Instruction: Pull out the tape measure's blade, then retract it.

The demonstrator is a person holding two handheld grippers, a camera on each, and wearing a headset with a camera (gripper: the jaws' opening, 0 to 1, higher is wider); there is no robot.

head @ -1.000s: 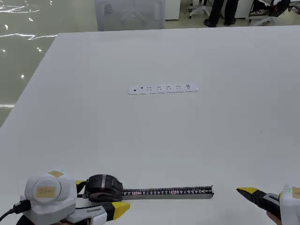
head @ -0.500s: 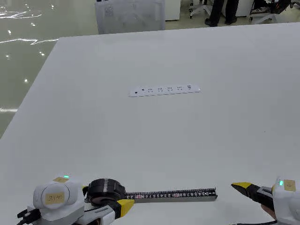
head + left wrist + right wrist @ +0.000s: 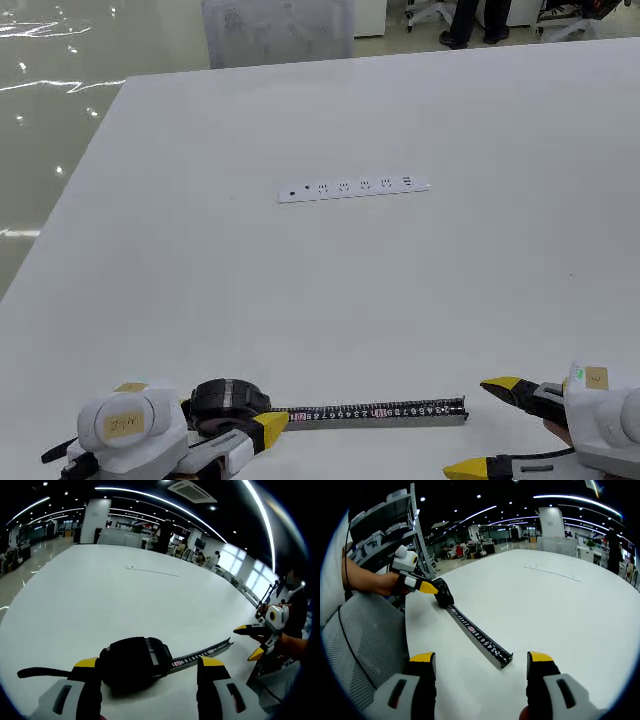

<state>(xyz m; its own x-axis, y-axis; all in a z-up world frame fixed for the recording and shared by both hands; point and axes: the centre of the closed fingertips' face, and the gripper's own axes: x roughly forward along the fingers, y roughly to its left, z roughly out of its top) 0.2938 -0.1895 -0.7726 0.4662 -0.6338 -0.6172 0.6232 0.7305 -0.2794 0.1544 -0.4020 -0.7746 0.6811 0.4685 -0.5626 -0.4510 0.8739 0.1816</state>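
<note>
While the left gripper straddles the black tape measure case at the near edge of the white desk, jaws wide, its dark numbered blade lies drawn out along that edge toward the right gripper. Those jaws gape too (nothing held), the blade's tip just ahead between them.

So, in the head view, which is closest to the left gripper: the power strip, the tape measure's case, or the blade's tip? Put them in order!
1. Tape measure's case, between the left gripper's jaws.
2. Blade's tip, off to the right along the near edge.
3. Power strip, far across the table.
</note>
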